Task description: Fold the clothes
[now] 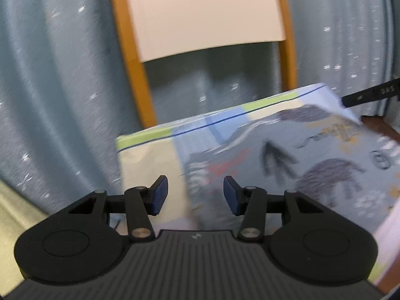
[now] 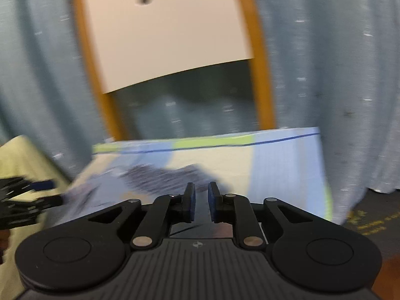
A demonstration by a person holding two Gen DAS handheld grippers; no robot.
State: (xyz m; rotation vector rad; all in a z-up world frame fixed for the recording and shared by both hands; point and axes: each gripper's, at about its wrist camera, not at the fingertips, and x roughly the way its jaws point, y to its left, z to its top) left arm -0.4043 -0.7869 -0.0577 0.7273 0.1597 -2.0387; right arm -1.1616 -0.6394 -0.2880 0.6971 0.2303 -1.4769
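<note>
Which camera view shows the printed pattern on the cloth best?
The left wrist view. There the printed cloth fills the right half, and dark animal shapes and an arrow-like mark are readable despite blur. The right wrist view shows mostly one smeared dark patch and the striped edge.

The worktop (image 1: 375, 122) is brown wood. Only small bits of it show: one bit far off to the right of the left gripper (image 1: 195, 187), and one corner low down to the right of the right gripper (image 2: 201, 195).

A printed cloth (image 1: 287, 150) covers most of it, spread out in front of both grippers. The cloth is pale blue with dark fuzzy animal shapes, and its far edge has green and blue patches with a thin dark line.

To the right of the right gripper lies a dark patch with yellow writing (image 2: 362, 221), too blurry to read.
</note>
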